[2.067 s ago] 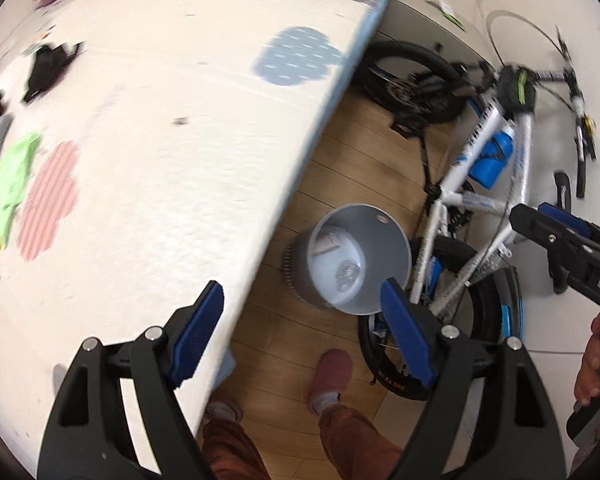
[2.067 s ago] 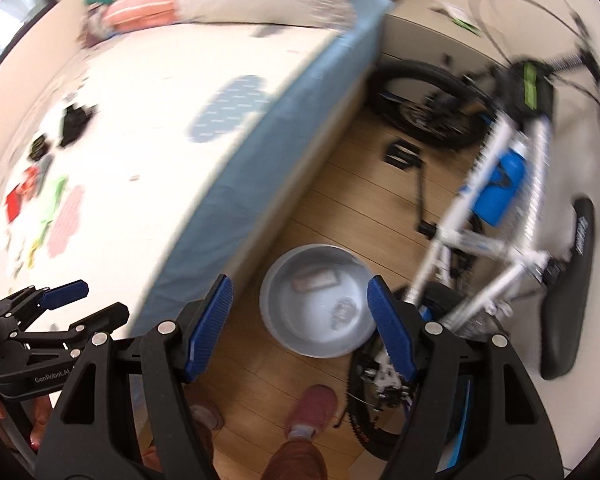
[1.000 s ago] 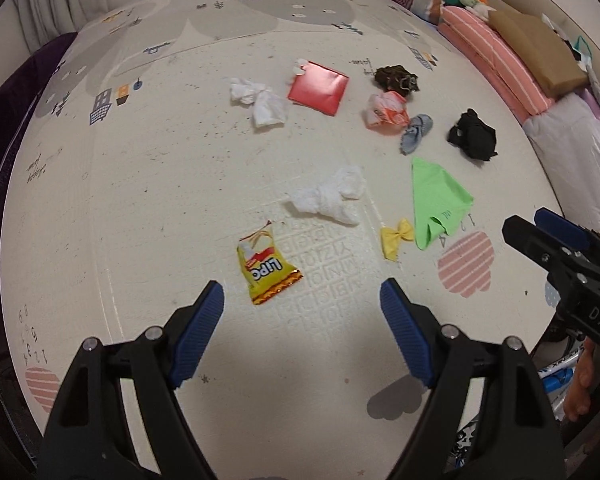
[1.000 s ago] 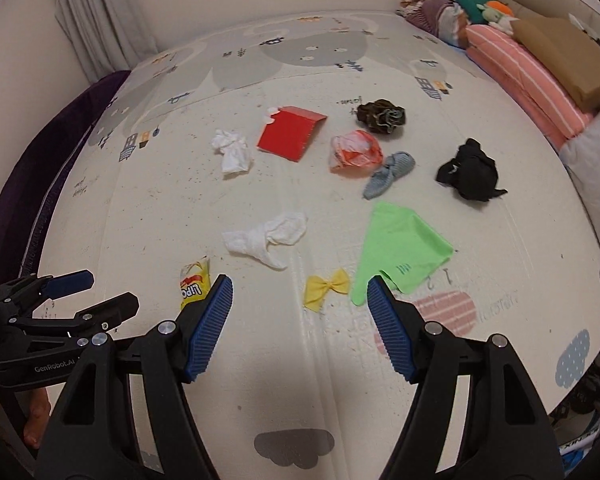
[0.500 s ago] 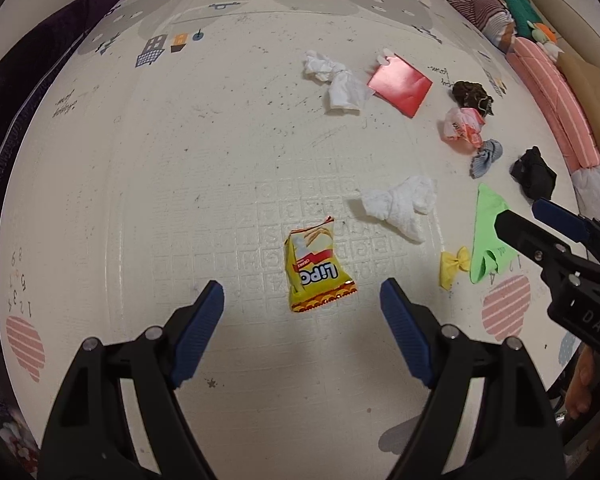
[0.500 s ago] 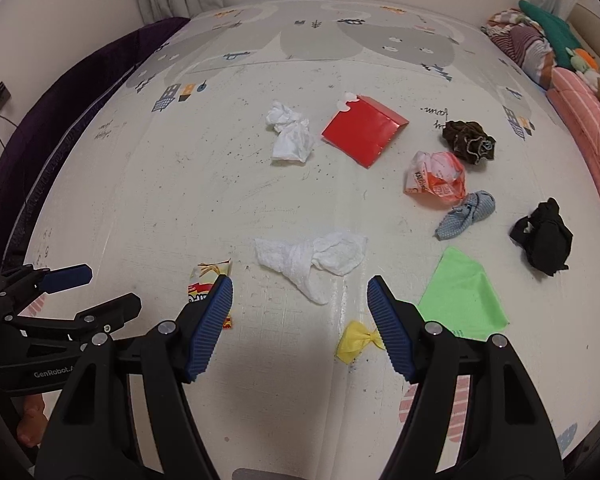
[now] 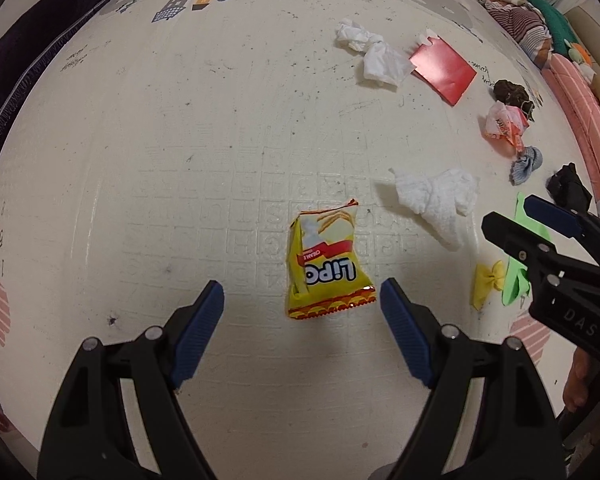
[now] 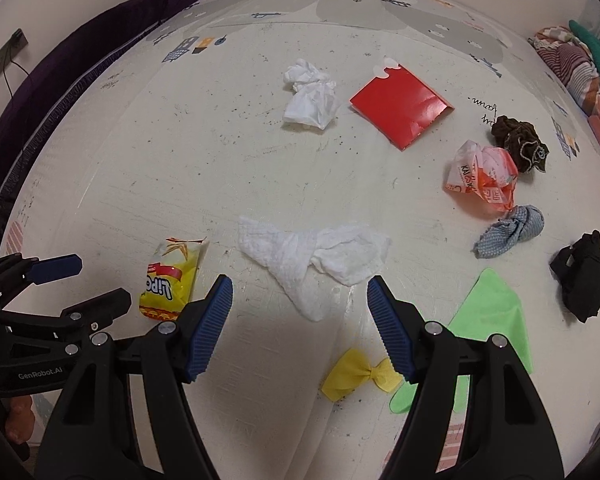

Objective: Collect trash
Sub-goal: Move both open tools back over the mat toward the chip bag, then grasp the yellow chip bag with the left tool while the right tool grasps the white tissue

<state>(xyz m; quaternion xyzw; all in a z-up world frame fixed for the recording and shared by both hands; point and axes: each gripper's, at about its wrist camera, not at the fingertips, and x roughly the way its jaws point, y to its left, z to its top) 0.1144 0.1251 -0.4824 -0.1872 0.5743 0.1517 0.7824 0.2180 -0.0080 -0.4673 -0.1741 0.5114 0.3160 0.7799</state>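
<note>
Left gripper [image 7: 300,300] hangs with jaws spread and empty; the yellow snack bag [image 7: 326,262] lies flat just ahead between its fingers, long axis pointing away, torn end far. Right gripper [image 8: 300,286], likewise agape, frames a crumpled white tissue [image 8: 316,258] lying crosswise. Bare mat [image 7: 140,160] stretches left toward the purple edge [image 8: 80,76].

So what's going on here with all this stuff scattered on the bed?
A person is tidying litter off a cream printed bed cover using a handheld clamp in each hand. The left tool hangs open over a yellow Lipo snack packet, and the right tool hangs open over a crumpled white tissue. Neither touches anything yet. A red paper envelope, a yellow bow and a green cloth lie untouched.
</note>
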